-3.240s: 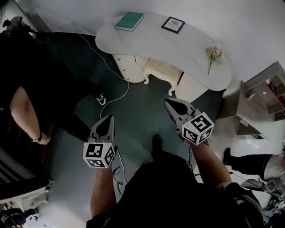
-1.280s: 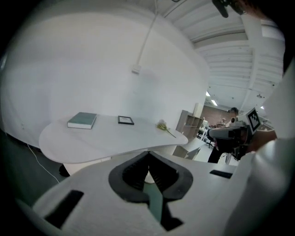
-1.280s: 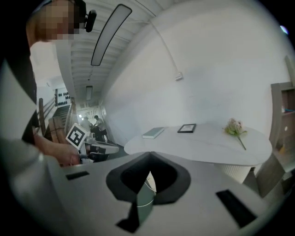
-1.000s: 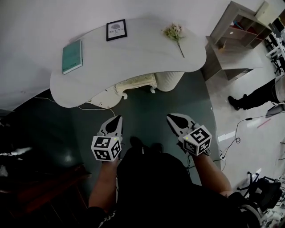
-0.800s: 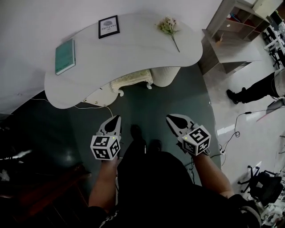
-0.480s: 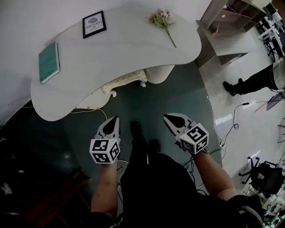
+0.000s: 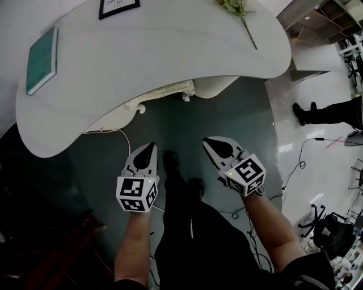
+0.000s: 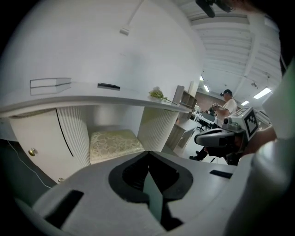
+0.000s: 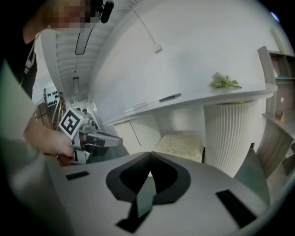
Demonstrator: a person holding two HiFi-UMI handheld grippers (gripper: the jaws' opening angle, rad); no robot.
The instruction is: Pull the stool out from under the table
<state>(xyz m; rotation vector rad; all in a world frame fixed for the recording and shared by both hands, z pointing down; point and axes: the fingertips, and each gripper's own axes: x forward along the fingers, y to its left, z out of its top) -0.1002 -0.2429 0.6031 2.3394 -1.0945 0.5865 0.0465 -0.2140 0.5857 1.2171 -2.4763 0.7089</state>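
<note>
While the cream patterned stool (image 8: pixel 115 143) sits under the white curved table (image 7: pixel 170 51), my left gripper (image 7: pixel 148 148) and right gripper (image 7: pixel 211 143) hang before it, jaws closed and empty; the black-framed picture's (image 7: pixel 118 7) lettering is illegible.

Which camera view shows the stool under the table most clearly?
The left gripper view: the stool stands in the open gap under the table, with its patterned cushion top in plain view. The right gripper view shows the stool too, but smaller. The head view shows only the stool's front edge below the tabletop.

Dark green floor (image 7: pixel 227 124) borders glossy white floor (image 7: pixel 332 170); walls (image 8: pixel 92 41) white.
</note>
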